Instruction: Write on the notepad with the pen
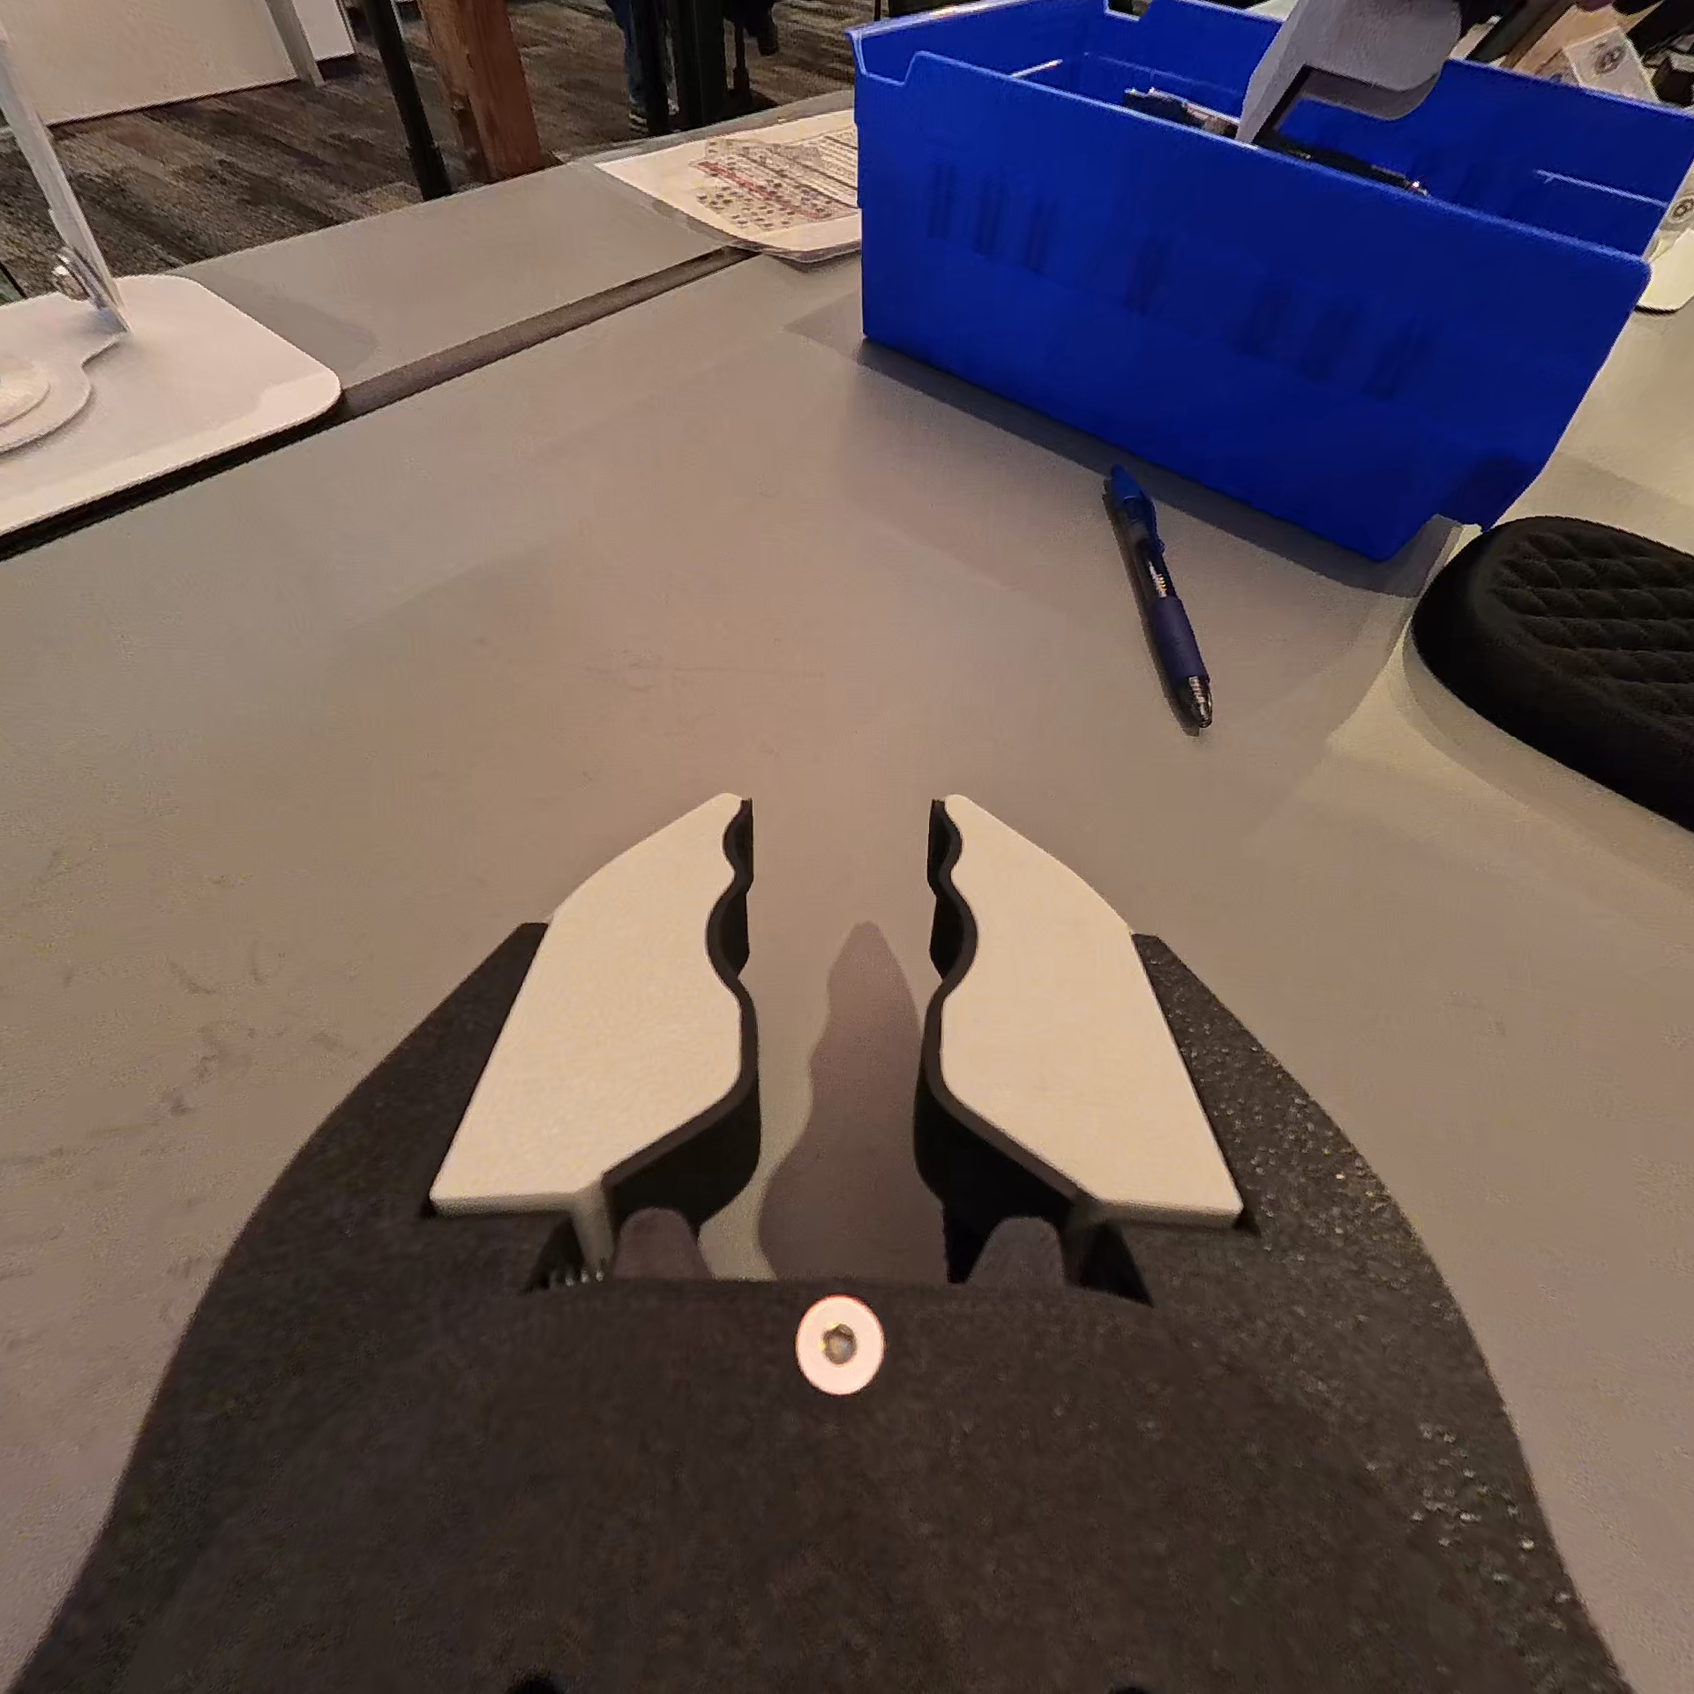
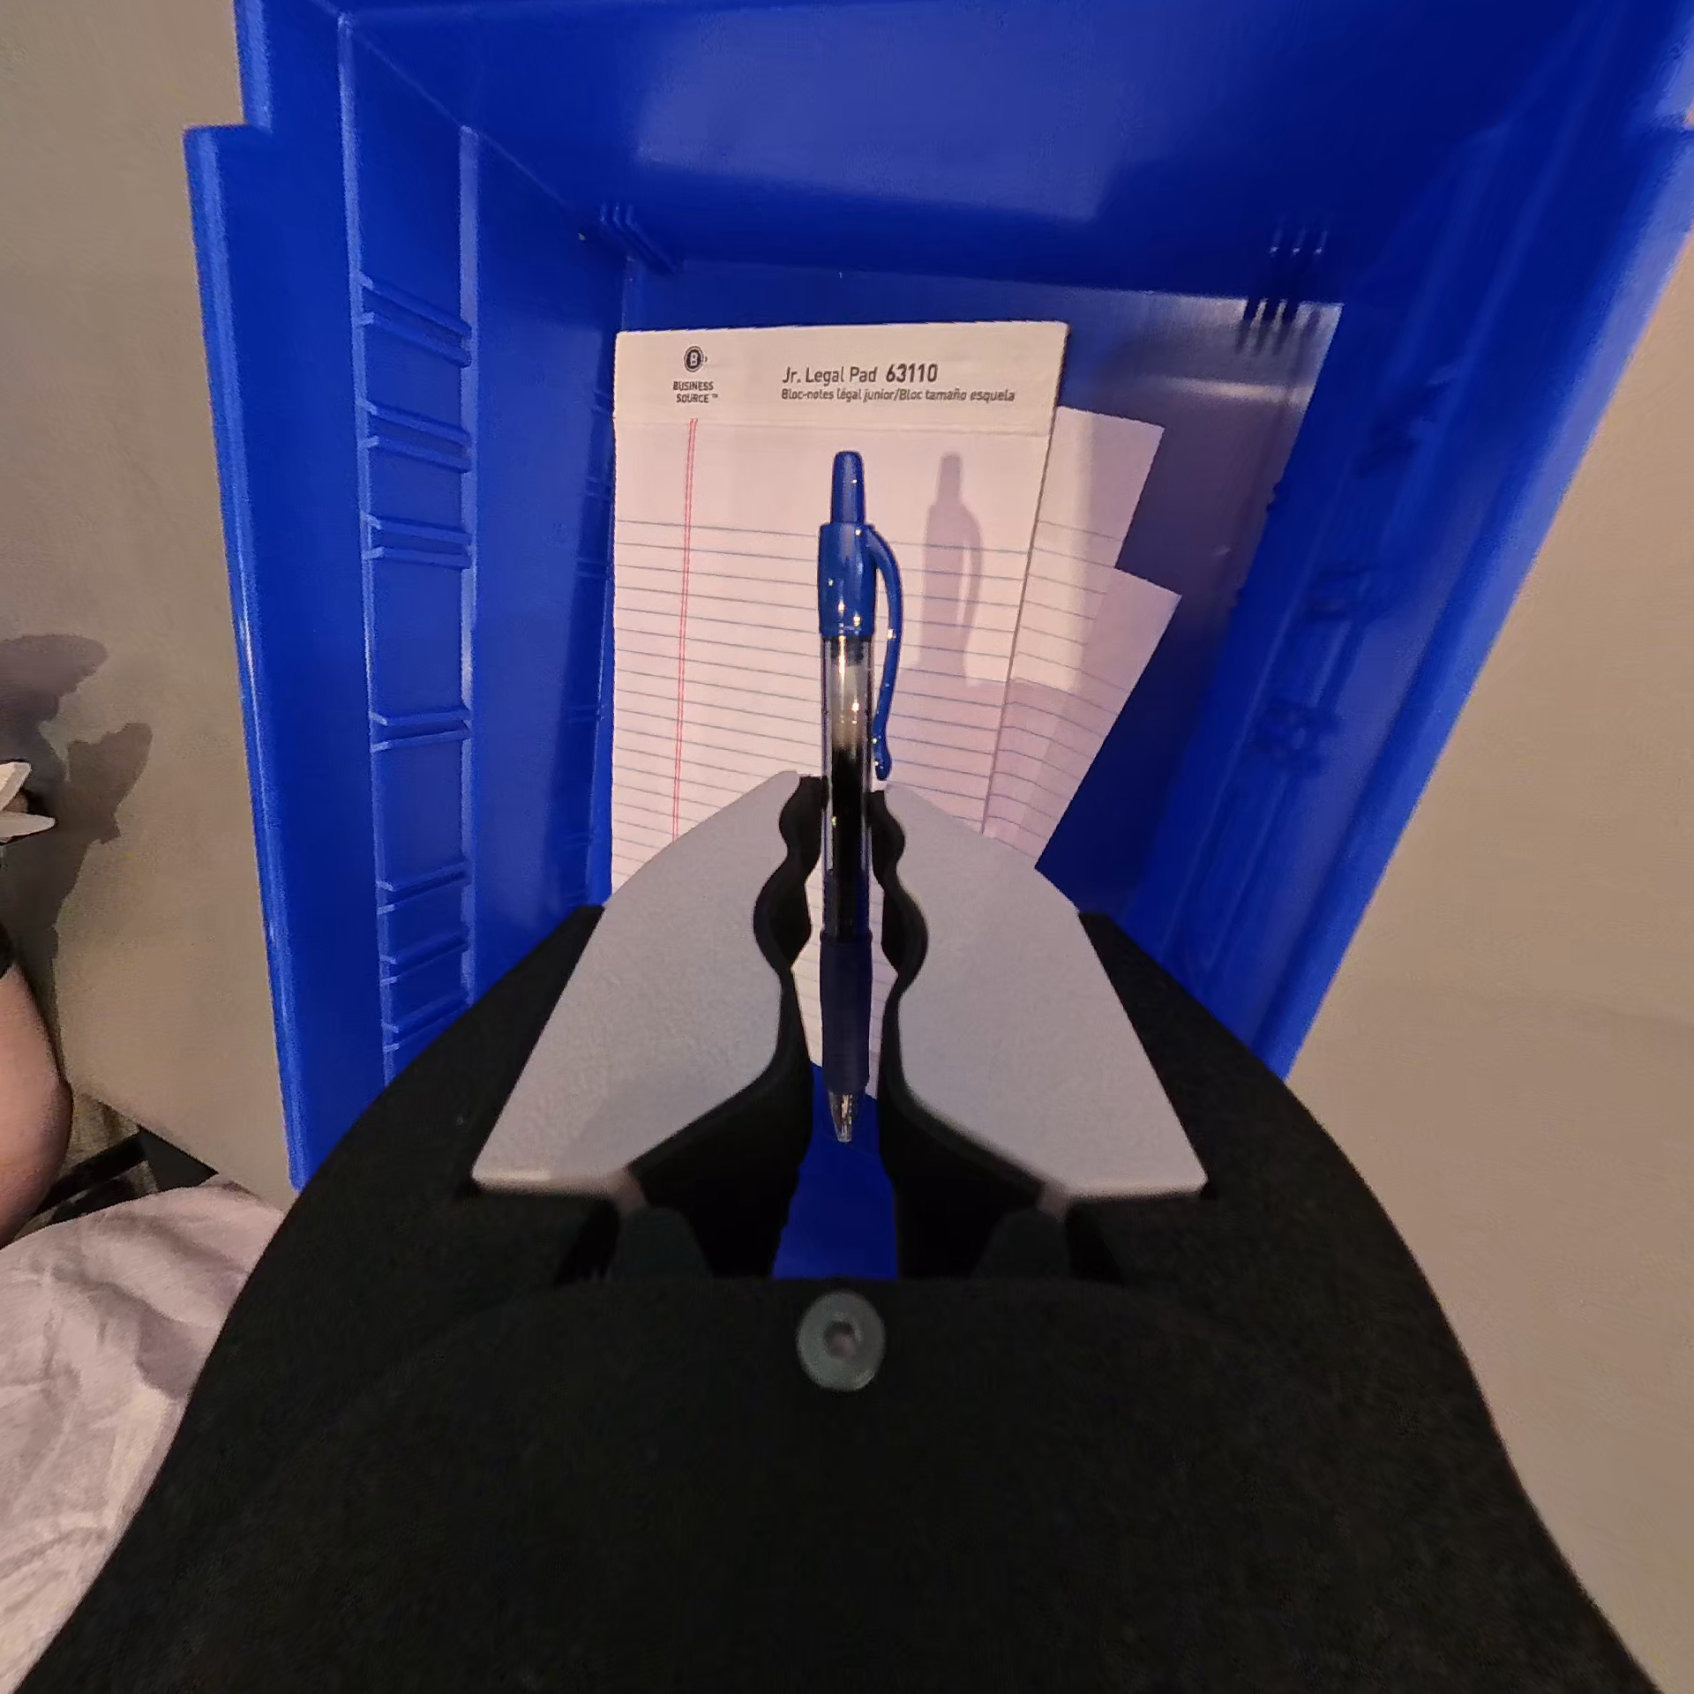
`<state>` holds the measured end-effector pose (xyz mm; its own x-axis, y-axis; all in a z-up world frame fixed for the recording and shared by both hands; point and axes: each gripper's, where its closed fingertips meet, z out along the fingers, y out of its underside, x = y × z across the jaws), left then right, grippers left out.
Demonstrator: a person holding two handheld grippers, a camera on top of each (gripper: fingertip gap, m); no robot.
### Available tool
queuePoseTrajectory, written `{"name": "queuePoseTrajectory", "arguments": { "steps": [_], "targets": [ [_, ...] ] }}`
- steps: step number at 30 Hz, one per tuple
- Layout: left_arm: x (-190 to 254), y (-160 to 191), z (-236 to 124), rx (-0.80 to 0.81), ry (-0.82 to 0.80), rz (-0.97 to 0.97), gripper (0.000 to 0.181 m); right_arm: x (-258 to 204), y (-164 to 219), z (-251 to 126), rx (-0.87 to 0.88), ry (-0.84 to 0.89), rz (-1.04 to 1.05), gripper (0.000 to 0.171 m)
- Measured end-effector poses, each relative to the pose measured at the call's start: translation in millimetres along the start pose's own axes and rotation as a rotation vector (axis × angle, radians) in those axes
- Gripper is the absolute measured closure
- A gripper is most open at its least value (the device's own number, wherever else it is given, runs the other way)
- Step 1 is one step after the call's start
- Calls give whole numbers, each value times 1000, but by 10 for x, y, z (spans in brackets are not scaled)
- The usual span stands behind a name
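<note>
**Operator:** State the condition of the right gripper (image 2: 848, 797).

**Technician:** Clenched on a blue pen (image 2: 845, 733). The fingers pinch the clear barrel at their tips; the clicker end projects forward, up the frame, and the writing tip points back toward the gripper body. The pen hangs over the notepad (image 2: 733, 642), which lies flat in the blue bin (image 2: 412, 642), centre of frame. Judgement: with the tip facing rearward the pen is being carried, not poised to write, so a re-grip or a turn of the wrist would be needed first.

**Operator:** And the left gripper (image 1: 841, 807)?

**Technician:** Released and empty, fingers apart, low over the bare grey table (image 1: 458, 733). Judgement: parked clear (possibly free to steady the pad later).

**Operator:** What does each view add?

**Technician:** The left wrist view alone shows a second blue pen (image 1: 1160, 596) lying on the table right of centre, just before the bin's outer wall (image 1: 1192, 321), a black padded object (image 1: 1577, 642) at the right edge, and the other gripper above the bin at upper right. Only the right wrist view shows the notepad, loose sheets (image 2: 1091, 587) beside it, and the grasp itself.
</note>
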<state>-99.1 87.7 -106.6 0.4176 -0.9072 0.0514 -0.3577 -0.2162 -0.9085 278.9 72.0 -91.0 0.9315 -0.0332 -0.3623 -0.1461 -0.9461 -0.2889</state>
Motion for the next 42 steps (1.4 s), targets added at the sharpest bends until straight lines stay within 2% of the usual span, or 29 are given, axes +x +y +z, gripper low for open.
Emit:
{"name": "queuePoseTrajectory", "arguments": {
  "steps": [15, 33, 39, 42],
  "targets": [
    [-5, 21, 8, -15, -10, 9, 145, 55, 17, -5, 0, -2, 28, 161],
    [0, 25, 11, -16, -10, 15, 145, -40, 83, 609, -70, 113, -50, 161],
    [15, 37, 19, -25, -4, 20, 145, -42, 97, 657, -66, 149, -80, 160],
    [14, 31, 14, -20, -2, 15, 145, -79, 52, 573, 0, 166, -112, 151]
  ]
}}
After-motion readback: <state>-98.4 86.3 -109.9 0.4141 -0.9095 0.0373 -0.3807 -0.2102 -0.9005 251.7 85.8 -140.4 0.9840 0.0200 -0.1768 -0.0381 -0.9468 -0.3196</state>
